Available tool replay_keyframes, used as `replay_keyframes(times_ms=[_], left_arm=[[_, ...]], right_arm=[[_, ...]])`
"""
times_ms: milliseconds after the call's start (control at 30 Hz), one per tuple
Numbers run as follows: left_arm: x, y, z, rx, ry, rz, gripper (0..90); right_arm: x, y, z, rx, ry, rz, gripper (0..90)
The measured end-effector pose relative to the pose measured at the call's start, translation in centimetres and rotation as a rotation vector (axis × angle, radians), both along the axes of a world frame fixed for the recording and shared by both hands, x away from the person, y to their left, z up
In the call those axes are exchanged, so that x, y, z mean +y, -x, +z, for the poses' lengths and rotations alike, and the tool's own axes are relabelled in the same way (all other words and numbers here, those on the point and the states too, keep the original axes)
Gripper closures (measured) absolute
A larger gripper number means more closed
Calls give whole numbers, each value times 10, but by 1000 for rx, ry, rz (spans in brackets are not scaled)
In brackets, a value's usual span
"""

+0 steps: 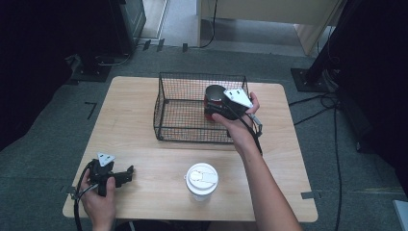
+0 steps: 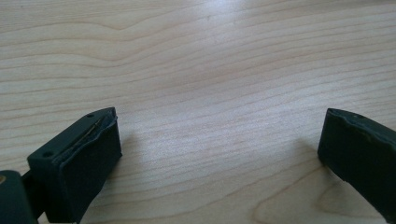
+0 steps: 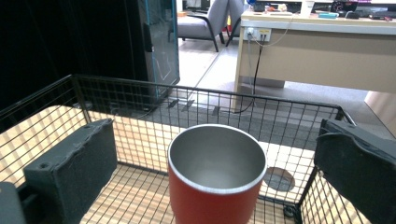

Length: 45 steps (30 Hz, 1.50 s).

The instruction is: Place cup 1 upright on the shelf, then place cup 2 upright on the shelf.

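Resting on wooden table (image 1: 144, 159): left tool (image 1: 129, 174), jaws apart | right tool (image 3: 215, 172) spread astride red cup (image 3: 215, 186) in wire basket (image 1: 166, 103) | grey carpet around

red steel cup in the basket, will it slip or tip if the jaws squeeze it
The red cup looks like rigid metal, so it probably won't deform. Its smooth painted wall may slip against the right gripper, whose jaws stand open either side. It stands upright in the wire basket; its uneven mesh floor could let it tip.

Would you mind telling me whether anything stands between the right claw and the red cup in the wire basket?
Nothing visible does. The red cup stands upright inside the wire basket, directly between the open jaws of the right claw, with clear gaps on both sides.
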State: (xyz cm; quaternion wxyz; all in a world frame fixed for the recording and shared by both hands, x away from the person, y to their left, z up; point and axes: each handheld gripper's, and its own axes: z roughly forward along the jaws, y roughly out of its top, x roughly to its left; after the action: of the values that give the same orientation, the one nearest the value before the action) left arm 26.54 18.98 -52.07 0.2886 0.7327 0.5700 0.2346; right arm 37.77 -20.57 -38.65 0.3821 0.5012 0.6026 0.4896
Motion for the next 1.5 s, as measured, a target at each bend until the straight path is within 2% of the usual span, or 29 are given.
replay_keyframes(times_ms=[33,200,233,267,300,367,733,933,1333,1500], left_arm=[[0,0,0,-2,1,0,0],[0,0,0,-2,1,0,0],[0,0,0,-2,1,0,0],[0,0,0,-2,1,0,0],[0,0,0,-2,1,0,0],[0,0,0,-2,0,0,0],[0,0,0,-1,1,1,0],[0,0,0,-2,-1,0,0],[0,0,0,-1,-1,0,0],[0,0,0,-2,-1,0,0]], right_arm=[[0,0,0,0,0,0,0],[-11,23,-5,0,-3,4,0],[-11,23,-5,0,-3,4,0],[-15,32,-6,-1,3,7,0],[-15,32,-6,-1,3,7,0],[-19,42,-9,-10,17,4,0],[-31,76,-16,-27,23,21,0],[-37,92,-18,-11,4,39,0],[-55,132,-25,-8,8,65,0],[-62,143,-29,-7,16,67,0]])
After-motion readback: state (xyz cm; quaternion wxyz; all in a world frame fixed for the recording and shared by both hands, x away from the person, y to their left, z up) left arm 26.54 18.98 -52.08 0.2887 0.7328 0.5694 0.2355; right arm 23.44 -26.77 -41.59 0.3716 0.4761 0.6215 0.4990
